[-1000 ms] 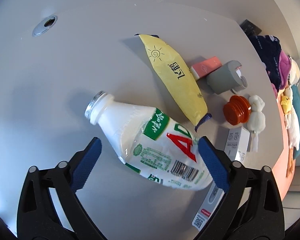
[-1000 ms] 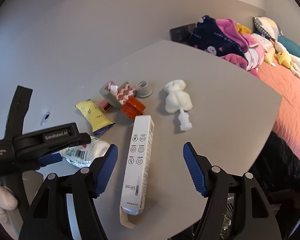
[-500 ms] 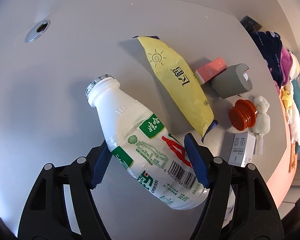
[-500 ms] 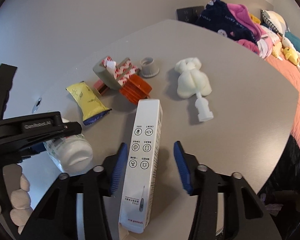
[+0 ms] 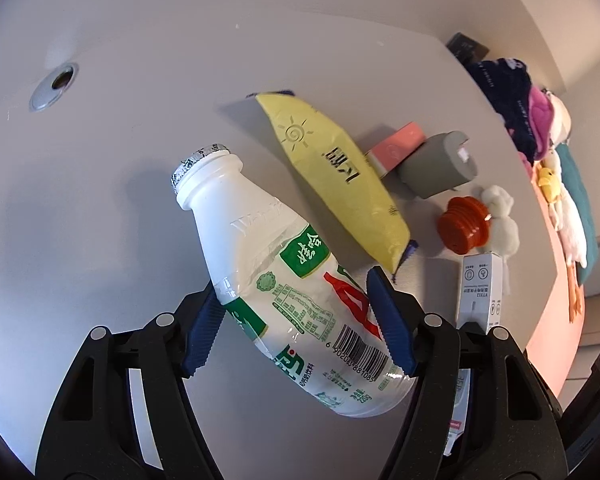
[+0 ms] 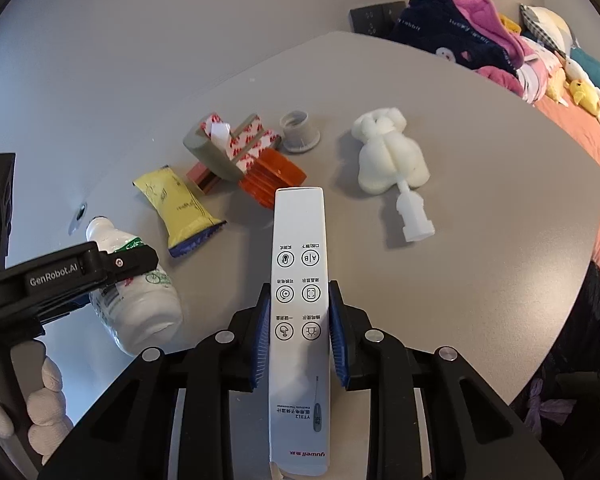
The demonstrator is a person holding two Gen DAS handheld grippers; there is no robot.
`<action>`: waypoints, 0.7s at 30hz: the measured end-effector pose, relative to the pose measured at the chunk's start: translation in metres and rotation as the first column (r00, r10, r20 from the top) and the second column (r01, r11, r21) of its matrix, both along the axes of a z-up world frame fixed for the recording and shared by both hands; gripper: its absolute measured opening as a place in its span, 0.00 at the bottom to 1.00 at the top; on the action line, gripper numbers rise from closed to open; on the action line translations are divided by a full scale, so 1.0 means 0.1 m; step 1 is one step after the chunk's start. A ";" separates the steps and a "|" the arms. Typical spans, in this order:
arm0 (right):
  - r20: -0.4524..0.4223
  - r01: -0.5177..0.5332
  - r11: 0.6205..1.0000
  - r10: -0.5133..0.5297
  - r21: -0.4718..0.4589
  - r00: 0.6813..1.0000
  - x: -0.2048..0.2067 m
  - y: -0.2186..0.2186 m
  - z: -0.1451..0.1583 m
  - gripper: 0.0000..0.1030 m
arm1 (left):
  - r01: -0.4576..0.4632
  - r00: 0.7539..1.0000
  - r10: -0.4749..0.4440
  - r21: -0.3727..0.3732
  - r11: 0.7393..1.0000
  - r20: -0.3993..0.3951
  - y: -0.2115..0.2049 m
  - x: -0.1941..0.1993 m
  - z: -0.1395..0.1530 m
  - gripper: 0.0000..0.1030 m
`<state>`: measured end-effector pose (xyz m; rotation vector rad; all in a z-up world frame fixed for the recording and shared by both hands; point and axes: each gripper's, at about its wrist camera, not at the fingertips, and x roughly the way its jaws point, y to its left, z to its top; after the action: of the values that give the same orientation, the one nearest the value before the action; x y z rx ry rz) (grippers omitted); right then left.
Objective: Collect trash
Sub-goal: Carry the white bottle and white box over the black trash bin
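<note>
Left tongs (image 5: pixel 295 320) pinch milk bottle (image 5: pixel 283 276) across its belly, neck pointing away; right tongs (image 6: pixel 297 332) have just been closing & clamp long white box (image 6: pixel 298 312) mid-length — both pieces gripped to lift off table (image 6: pixel 500 240), prob. for binning.

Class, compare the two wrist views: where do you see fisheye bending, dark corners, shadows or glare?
Left wrist view: the table edge bows, corners go black, the bottle label's film glints, and the yellow packet casts a soft shadow. Right wrist view: same curved rim; the white box stays sharp.
</note>
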<state>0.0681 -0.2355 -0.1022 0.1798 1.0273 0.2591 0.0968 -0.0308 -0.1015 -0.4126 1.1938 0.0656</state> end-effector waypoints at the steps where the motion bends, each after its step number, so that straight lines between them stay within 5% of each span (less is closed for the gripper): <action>1: 0.006 0.001 1.000 -0.001 0.004 1.000 -0.01 0.00 0.03 0.27 | 0.005 1.000 -0.005 -0.002 1.000 0.010 0.00 0.00 0.03 0.65; 21: 0.139 0.118 0.989 -0.129 0.087 0.982 -0.28 -0.38 0.81 0.27 | 0.167 0.974 -0.168 0.017 0.986 0.153 -0.26 -0.12 0.62 0.65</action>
<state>0.0399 -0.2737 -0.0215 0.2906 0.8594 0.1963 0.0843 -0.0567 -0.0390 -0.3066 1.0720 -0.1083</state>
